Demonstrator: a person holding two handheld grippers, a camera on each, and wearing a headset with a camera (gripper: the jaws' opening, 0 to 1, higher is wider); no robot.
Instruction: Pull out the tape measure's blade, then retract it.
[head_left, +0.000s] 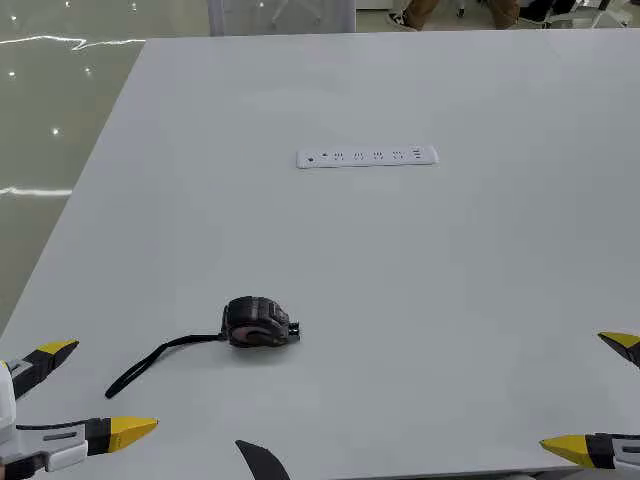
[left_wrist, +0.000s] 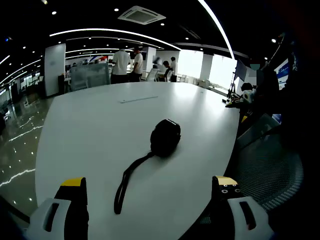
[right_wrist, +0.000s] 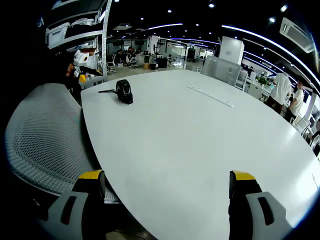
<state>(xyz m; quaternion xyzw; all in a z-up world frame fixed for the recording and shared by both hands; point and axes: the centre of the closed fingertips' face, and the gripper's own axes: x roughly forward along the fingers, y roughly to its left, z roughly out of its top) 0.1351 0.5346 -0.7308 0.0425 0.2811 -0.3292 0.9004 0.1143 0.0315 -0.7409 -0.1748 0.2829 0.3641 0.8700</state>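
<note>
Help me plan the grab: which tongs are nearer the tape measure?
Left. The left tongs hover at the strap of the tape measure; the right tongs are far off to its right.

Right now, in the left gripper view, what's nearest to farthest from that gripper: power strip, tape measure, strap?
1. strap, just ahead, left of centre.
2. tape measure, mid-table, centre.
3. power strip, far side, slightly left.

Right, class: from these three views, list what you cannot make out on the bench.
- tape measure: blade hook and case markings too small in the head view; a dark silhouette in the left gripper view.
- right gripper: body cut off by the head view's right edge.
- dark pointed shape: cut off by the bottom edge; unidentifiable.
- power strip: labels too small.
</note>
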